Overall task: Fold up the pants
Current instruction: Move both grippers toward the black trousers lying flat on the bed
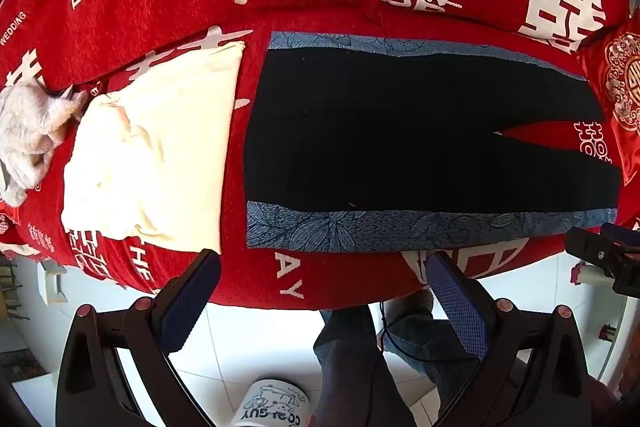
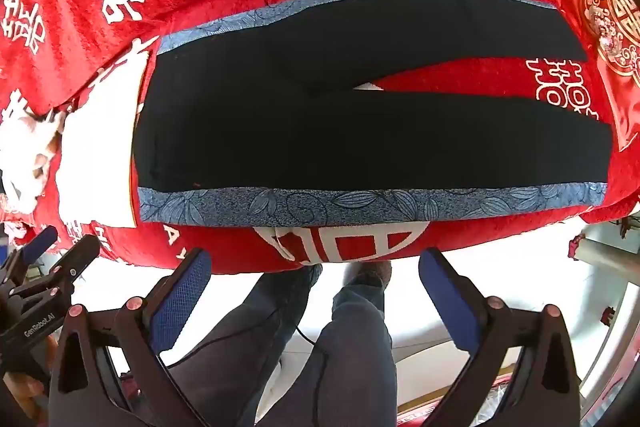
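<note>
Black pants (image 1: 400,139) with blue floral side stripes lie flat on the red bed cover, waistband to the left, two legs spread to the right. They also show in the right wrist view (image 2: 340,135). My left gripper (image 1: 324,263) is open and empty, held off the near edge of the bed, just below the near blue stripe. My right gripper (image 2: 314,261) is open and empty, also off the near edge, below the pants' near leg. The right gripper also shows in the left wrist view (image 1: 608,259); the left gripper shows in the right wrist view (image 2: 44,267).
A folded cream garment (image 1: 152,155) lies left of the pants, with a white fluffy item (image 1: 28,131) beyond it. A red embroidered pillow (image 1: 624,87) sits at the right. The person's legs (image 2: 340,347) and a white mug (image 1: 272,403) are over the tiled floor.
</note>
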`<state>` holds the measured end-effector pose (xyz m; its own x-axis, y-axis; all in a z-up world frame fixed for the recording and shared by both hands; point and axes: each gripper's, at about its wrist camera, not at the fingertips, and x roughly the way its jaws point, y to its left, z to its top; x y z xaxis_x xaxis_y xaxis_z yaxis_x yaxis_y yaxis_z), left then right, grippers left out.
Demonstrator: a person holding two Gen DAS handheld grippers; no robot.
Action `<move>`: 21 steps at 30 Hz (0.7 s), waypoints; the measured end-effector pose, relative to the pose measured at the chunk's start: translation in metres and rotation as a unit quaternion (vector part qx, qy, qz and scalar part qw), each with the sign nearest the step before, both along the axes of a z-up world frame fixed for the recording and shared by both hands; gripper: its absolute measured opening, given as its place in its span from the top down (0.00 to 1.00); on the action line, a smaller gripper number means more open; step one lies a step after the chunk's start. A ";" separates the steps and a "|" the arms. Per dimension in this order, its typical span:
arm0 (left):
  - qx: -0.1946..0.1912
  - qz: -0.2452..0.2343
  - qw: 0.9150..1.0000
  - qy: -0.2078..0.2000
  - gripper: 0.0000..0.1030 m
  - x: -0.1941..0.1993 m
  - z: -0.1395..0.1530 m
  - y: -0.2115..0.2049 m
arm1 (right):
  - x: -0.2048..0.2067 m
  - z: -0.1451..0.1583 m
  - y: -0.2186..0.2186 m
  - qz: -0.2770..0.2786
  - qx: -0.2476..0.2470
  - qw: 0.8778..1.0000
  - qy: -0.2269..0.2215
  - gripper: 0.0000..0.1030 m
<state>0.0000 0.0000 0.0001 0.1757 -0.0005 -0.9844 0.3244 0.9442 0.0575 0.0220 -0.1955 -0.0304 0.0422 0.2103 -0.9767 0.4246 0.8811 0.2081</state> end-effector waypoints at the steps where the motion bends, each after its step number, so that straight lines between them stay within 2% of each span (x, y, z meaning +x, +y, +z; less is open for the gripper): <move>1: 0.000 0.000 1.000 0.000 0.00 -0.001 0.000 0.000 | 0.000 0.000 0.000 0.001 -0.001 1.000 0.000 0.00; 21: 0.004 -0.001 1.000 -0.007 0.00 -0.010 0.008 -0.010 | -0.014 0.001 -0.012 -0.007 0.009 1.000 -0.011 0.00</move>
<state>-0.0100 -0.0099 0.0079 0.1888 0.0073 -0.9820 0.3256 0.9429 0.0696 0.0084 -0.2075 -0.0293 0.0673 0.2268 -0.9716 0.4310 0.8717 0.2334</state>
